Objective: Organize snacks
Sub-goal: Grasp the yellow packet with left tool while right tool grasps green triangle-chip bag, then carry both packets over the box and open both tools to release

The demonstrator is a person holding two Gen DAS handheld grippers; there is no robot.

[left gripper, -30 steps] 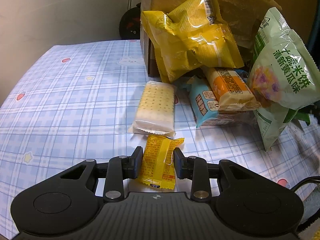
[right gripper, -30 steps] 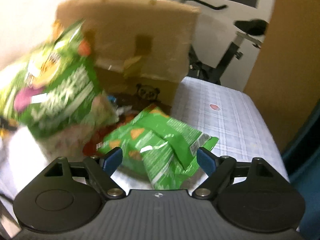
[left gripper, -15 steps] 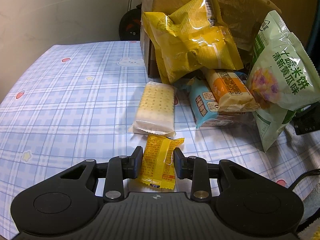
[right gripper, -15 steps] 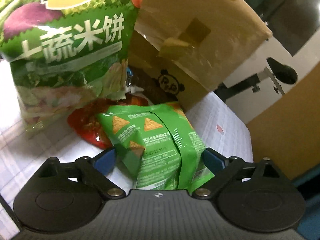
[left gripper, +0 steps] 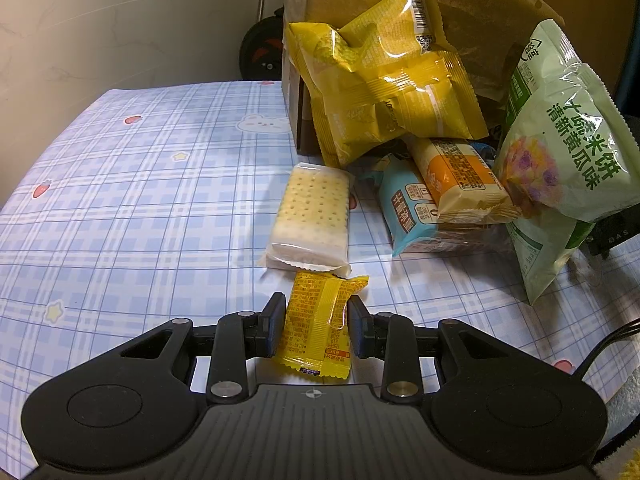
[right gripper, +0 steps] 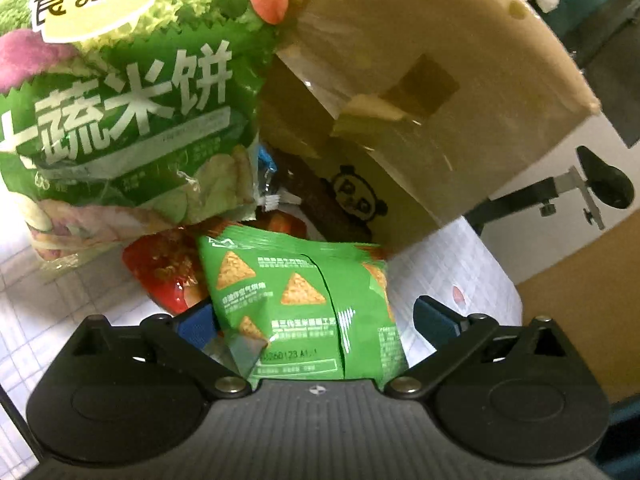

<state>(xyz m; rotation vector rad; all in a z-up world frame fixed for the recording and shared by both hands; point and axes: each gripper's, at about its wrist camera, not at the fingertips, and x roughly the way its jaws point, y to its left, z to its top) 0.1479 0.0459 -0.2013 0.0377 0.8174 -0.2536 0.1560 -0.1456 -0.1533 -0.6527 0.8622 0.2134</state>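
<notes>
Left gripper [left gripper: 313,327]: small yellow snack packet [left gripper: 318,330] is clamped, just above the plaid tablecloth [left gripper: 140,208].
Right gripper [right gripper: 314,318]: jaws spread wide; green corn-chip bag [right gripper: 304,304] lies between, unpressed.
Red packet [right gripper: 160,268]: mostly hidden under bags.
Cardboard box [right gripper: 420,92]: interior obscured.

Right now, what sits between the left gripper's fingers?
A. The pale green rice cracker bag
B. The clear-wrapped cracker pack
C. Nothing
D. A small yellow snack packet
D. In the left wrist view the left gripper has both pads pressed on the small yellow snack packet, while the clear-wrapped cracker pack lies on the tablecloth just beyond it, ungripped.
</notes>
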